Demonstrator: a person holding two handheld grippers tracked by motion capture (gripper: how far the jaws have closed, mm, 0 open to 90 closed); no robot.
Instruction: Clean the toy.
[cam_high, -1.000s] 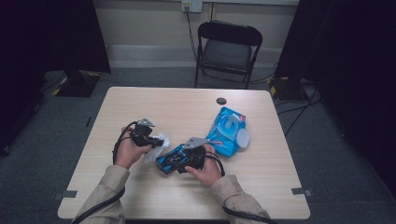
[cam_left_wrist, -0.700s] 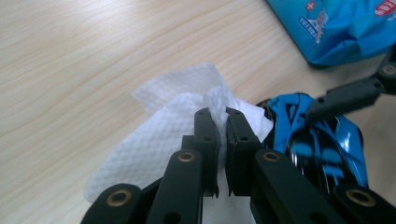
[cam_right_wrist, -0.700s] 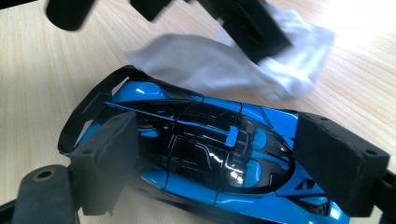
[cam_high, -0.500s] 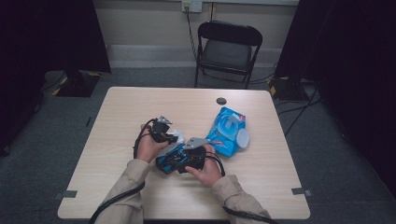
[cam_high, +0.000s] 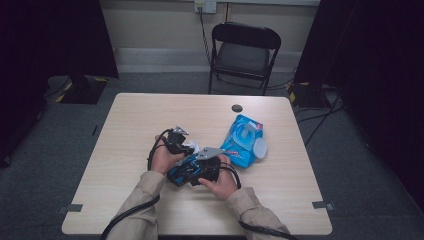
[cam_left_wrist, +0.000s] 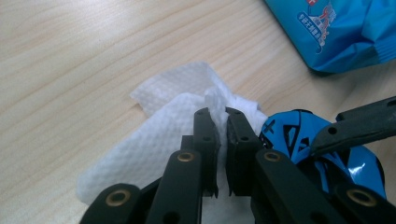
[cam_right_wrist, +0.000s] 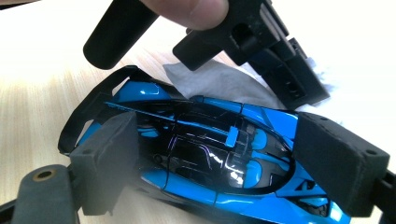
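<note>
My right gripper (cam_right_wrist: 224, 156) is shut on a glossy blue and black toy car (cam_right_wrist: 210, 154), one pad on each side of its body. In the high view the car (cam_high: 181, 176) is held just above the table, near the middle. A white wipe (cam_left_wrist: 154, 140) is pinched in my left gripper (cam_left_wrist: 220, 112), which is shut on it. The wipe hangs against the car's end (cam_left_wrist: 289, 135). Seen from the right gripper view, the left gripper (cam_right_wrist: 299, 84) and the wipe (cam_right_wrist: 219, 79) sit just behind the car. Both grippers (cam_high: 182, 145) (cam_high: 197, 167) are close together.
An opened blue pack of wipes (cam_high: 245, 140) lies on the wooden table (cam_high: 140, 115) to the right of the hands. A small black disc (cam_high: 237, 108) lies near the far edge. A black folding chair (cam_high: 245, 50) stands beyond the table.
My left gripper has moved right with the wipe, up against the car. The right gripper and the car have stayed where they were.
</note>
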